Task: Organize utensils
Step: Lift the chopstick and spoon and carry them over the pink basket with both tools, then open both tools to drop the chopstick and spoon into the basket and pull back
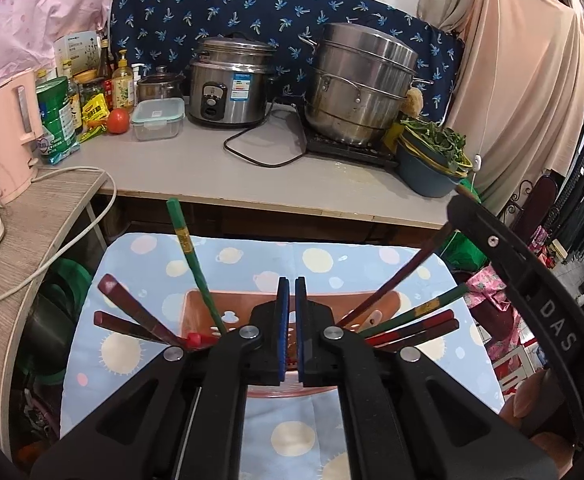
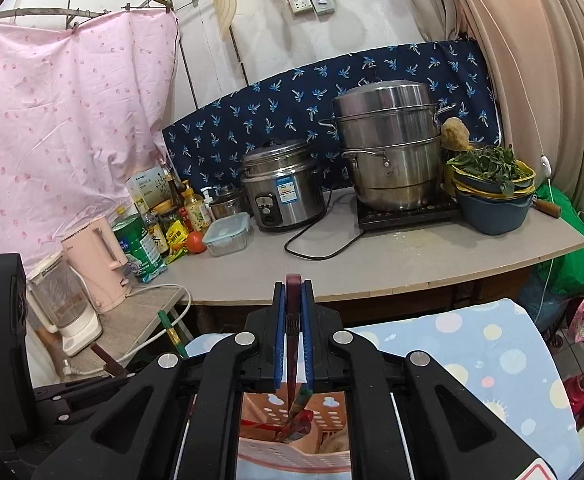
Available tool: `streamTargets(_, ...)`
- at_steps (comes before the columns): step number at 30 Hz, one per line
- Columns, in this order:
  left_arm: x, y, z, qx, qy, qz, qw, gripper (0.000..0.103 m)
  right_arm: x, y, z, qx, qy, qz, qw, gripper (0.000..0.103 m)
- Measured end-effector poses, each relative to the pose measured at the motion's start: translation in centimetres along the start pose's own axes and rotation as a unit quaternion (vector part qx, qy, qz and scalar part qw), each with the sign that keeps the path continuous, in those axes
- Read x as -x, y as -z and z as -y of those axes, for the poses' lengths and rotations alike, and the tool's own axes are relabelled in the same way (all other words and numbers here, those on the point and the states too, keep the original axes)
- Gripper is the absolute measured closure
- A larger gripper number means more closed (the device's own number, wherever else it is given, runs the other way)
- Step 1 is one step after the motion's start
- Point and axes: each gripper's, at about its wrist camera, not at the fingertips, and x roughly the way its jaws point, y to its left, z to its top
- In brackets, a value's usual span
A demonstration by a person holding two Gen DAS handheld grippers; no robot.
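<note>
While the maroon chopstick [image 2: 293, 312] stood pinched between the blue pads of my right gripper [image 2: 293, 332], its top poked above the fingertips and its lower end hung down into the pink basket [image 1: 200, 304] beneath. That basket sat in the middle of the dotted cloth [image 1: 152, 256], with other chopsticks fanned out over its rim: a green one [image 1: 190, 256] leaning toward the far left corner, dark red ones [image 1: 132, 312] spilling over the left edge, and more red and green ones [image 1: 420, 320] slanting over the right edge.

My left gripper [image 1: 291, 320] hung over the basket with its jaws closed and nothing between them that I could see.

What worried me was the hold on the right. The pads met the stick only along a narrow strip, so I judged it could pivot or slide if I tipped my wrist. If I let go too high, the tip might strike the sticks already inside and bounce over the rim onto the cloth. The leaning sticks looked lightly balanced; a brush from either gripper could lever them out. Both grippers crowded the same basket, so they could knock each other, and the light plastic basket might skid on the cloth.
</note>
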Motion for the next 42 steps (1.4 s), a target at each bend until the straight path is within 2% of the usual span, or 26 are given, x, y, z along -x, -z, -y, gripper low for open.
streamTargets(3, 0.3, 0.2, -0.3, 0.003, -0.009, 0.002, 1.0, 0.089, 0.5, 0.2, 0.2, -0.004, -0.002, 0.001, 1.0, 0.092)
streamTargets(5, 0.7, 0.3, -0.3, 0.002, -0.014, 0.005, 0.9999, 0.078, 1.1, 0.3, 0.3, -0.005, -0.004, 0.002, 1.0, 0.091)
streamTargets(12, 3.0, 1.6, 0.0, -0.008, -0.035, 0.017, 0.9992, 0.073, 4.0, 1.0, 0.4, -0.001, -0.011, 0.0, 1.0, 0.084)
streamTargets(14, 3.8, 2.1, 0.0, -0.01, -0.042, 0.019, 0.9989, 0.068, 5.0, 1.6, 0.4, -0.002, -0.017, -0.005, 1.0, 0.082)
streamTargets(22, 6.5, 5.6, 0.1, -0.023, -0.081, 0.015, 0.9964, 0.067, 8.9, 5.0, -0.3, 0.013, -0.025, -0.035, 0.999, 0.074)
streamTargets(24, 7.1, 6.6, 0.1, -0.025, -0.089, 0.014, 0.9956, 0.063, 9.8, 6.2, -0.6, 0.022, -0.021, -0.046, 0.998, 0.073)
streamTargets(26, 7.9, 7.7, 0.2, -0.027, -0.095, 0.014, 0.995, 0.055, 10.5, 7.1, -0.9, 0.03, -0.013, -0.055, 0.998, 0.072)
streamTargets(31, 9.3, 9.8, 0.5, -0.032, -0.11, 0.01, 0.9933, 0.052, 12.4, 9.4, -1.8, 0.057, 0.011, -0.077, 0.995, 0.068)
streamTargets(39, 11.2, 12.7, 0.6, -0.036, -0.131, 0.008, 0.9907, 0.035, 14.9, 12.4, -2.7, 0.058, 0.022, -0.097, 0.993, 0.048)
streamTargets(42, 11.8, 13.5, 0.6, -0.042, -0.145, 0.012, 0.9885, 0.032, 15.5, 13.2, -2.7, 0.056, 0.031, -0.103, 0.993, 0.045)
